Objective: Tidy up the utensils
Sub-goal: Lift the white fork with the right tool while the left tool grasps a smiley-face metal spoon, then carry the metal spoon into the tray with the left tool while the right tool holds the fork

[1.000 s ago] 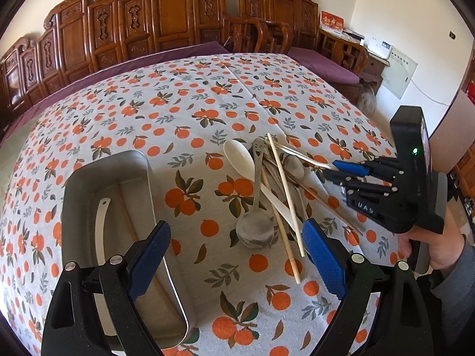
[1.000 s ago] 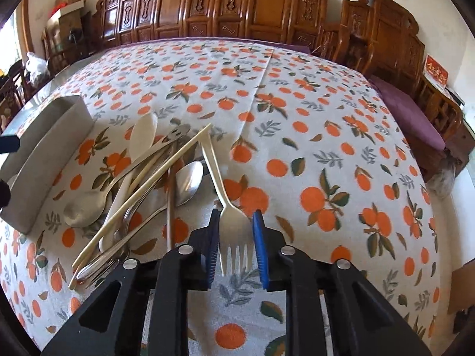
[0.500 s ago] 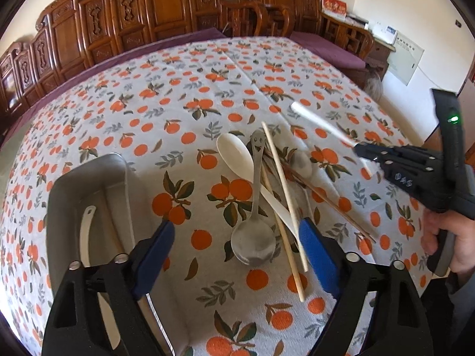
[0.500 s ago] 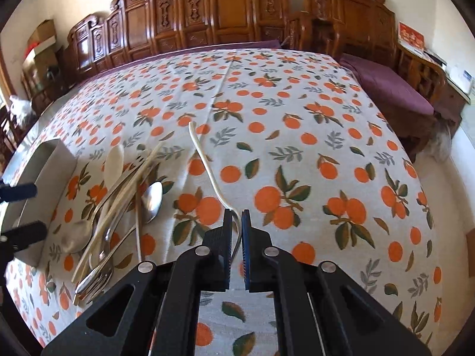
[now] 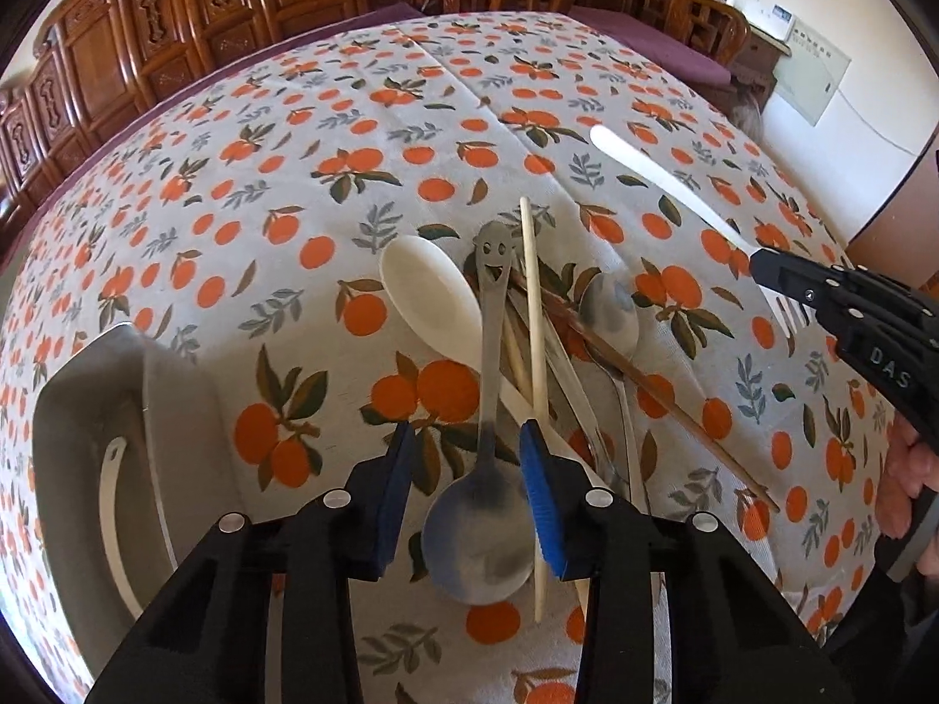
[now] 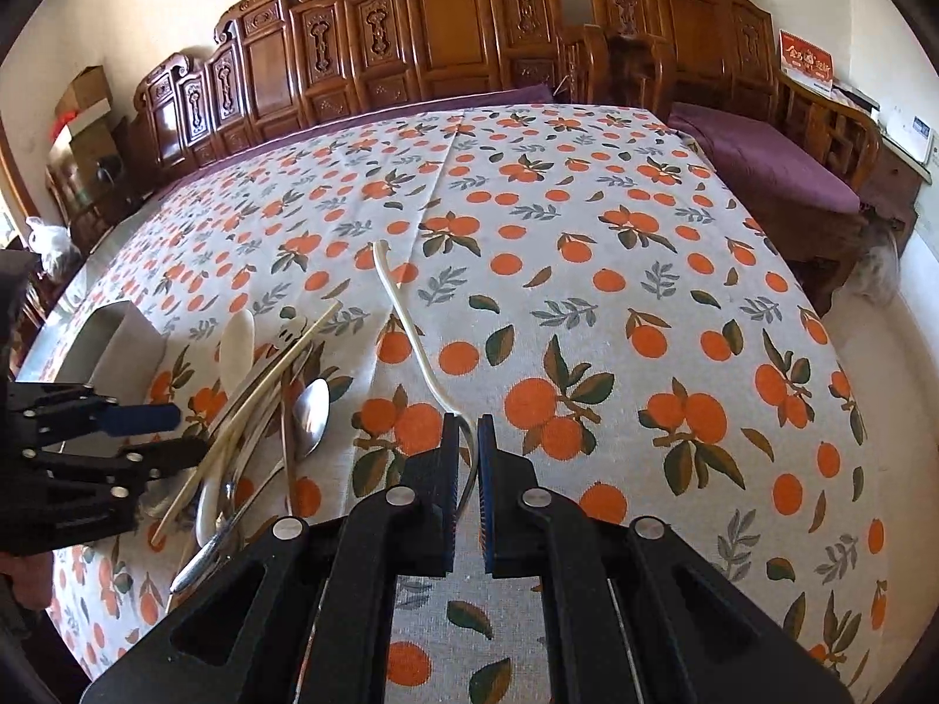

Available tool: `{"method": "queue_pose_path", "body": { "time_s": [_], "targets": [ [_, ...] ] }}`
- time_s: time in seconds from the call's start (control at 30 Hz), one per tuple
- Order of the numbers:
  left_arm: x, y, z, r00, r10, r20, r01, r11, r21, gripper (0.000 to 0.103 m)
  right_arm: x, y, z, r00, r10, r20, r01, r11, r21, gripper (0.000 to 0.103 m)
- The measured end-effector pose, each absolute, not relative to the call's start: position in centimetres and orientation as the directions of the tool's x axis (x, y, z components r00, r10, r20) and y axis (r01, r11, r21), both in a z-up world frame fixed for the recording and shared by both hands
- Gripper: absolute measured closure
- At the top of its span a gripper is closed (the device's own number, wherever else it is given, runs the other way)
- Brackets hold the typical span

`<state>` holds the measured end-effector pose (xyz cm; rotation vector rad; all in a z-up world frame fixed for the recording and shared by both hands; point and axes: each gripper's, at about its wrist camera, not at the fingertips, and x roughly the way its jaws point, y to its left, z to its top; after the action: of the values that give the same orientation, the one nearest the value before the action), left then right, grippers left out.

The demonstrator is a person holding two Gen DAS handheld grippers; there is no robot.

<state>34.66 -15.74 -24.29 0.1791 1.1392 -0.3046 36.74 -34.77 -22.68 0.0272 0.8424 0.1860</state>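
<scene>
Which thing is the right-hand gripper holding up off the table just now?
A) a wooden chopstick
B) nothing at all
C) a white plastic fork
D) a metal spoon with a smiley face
C: the right gripper is clamped on the white fork near its tines, its handle sticking out over the tablecloth, while the smiley spoon lies in the pile.

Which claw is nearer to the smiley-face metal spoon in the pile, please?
Left. The left claw straddles the smiley-face spoon, its jaws closing around the handle. The right claw is off to the side, holding the white fork.
</scene>
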Motion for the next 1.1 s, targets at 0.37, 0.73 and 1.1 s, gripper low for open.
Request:
{"method": "queue_pose_path", "body": {
  "time_s": [0.37, 0.73, 1.1],
  "targets": [
    [35.1, -16.5, -25.0, 0.372, -0.159, -0.914, 0.318, 0.947, -0.036, 0.098, 36.5, -34.5, -22.3, 0.655, 0.194, -0.731, -0.169, 0.980, 0.109, 0.096],
    [32.5, -15.6, -21.6, 0.446, -0.156, -0.881, 0.319, 0.948, -0.007, 0.098, 35.9, -33.4, -21.6, 0.661, 0.213, -0.720, -0.194, 0.975, 0.111, 0.096],
    [29.3, -12.2, -18.8, 0.493, -0.175, -0.852, 0.299, 0.954, -0.023, 0.098, 34.8, -30.4, -21.0, 0.657, 0.244, -0.713, -0.261, 0.961, 0.088, 0.096]
  ]
}}
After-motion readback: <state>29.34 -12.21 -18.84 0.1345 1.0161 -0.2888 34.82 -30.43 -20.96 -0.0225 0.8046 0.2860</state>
